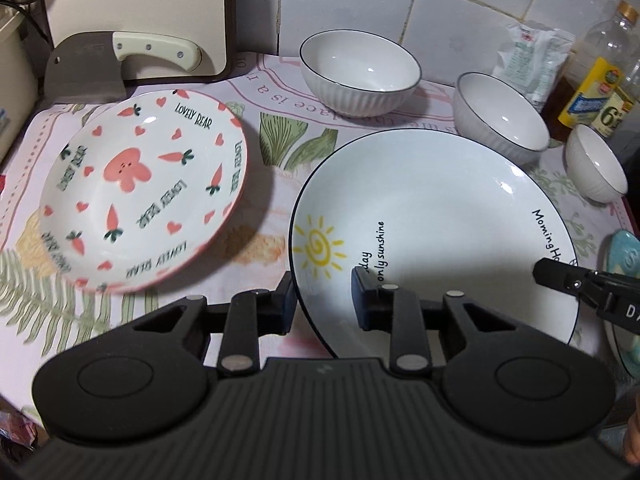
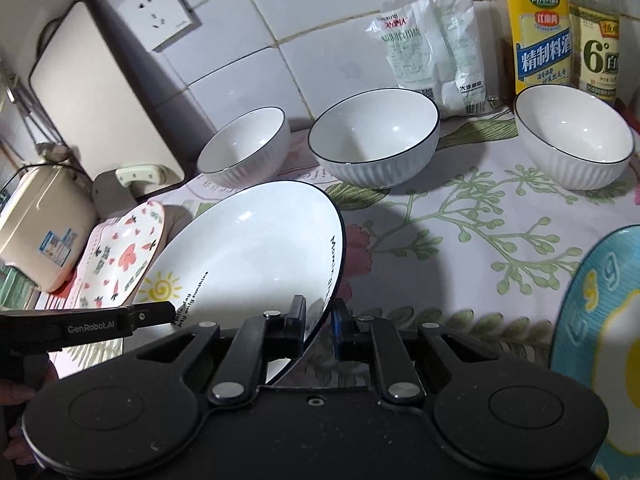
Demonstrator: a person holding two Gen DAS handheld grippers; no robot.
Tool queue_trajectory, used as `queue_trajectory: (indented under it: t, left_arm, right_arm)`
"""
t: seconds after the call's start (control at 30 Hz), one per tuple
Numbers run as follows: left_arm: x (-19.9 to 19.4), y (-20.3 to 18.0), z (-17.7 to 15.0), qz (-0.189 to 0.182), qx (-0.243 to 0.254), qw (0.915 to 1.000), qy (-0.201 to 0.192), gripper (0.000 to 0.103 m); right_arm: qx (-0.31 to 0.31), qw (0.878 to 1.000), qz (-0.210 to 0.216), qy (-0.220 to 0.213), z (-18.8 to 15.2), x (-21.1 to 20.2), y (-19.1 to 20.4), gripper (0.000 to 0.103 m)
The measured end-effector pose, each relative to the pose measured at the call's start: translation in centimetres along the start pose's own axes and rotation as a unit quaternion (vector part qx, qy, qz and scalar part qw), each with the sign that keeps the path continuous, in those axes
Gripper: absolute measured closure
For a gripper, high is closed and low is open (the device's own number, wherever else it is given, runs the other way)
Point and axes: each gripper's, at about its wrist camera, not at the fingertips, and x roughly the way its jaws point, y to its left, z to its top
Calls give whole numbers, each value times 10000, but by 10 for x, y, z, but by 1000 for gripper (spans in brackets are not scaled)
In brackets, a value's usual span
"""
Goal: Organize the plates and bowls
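A white sun plate with a black rim is tilted above the cloth. My right gripper is shut on its right rim; the plate leans up to the left in the right wrist view. My left gripper is open, its jaws standing either side of the plate's left rim without pinching it. A carrot-and-heart plate lies to the left, also in the right wrist view. Three white ribbed bowls stand behind. A blue plate lies at the right.
A cleaver leans against a cutting board at the back left. A salt bag and bottles stand along the tiled wall at the back right. A beige appliance sits at the far left. A floral cloth covers the counter.
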Motion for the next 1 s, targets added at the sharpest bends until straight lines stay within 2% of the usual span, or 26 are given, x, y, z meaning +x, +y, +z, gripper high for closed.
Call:
queue_trajectory:
  t: [0.4, 0.6, 0.73, 0.9, 1.0]
  left_arm:
    - [-26, -11, -44, -5, 23, 9999, 112, 76]
    - [-10, -14, -51, 171, 144, 9991, 362, 76]
    - [-8, -11, -50, 102, 103, 9988, 462, 76]
    - [1, -5, -47, -38, -91, 9968, 795, 76]
    - [1, -7, -46, -51, 77, 9964, 840, 77]
  right_arm:
    - [-14, 10000, -12, 42, -43, -38, 0, 85]
    - [-62, 9997, 86, 212, -56, -18, -11, 85]
    - [33, 9997, 169, 192, -59, -17, -16, 86]
    - [276, 9990, 122, 329, -59, -14, -18, 87]
    - [254, 9989, 9, 400, -60, -11, -16, 87]
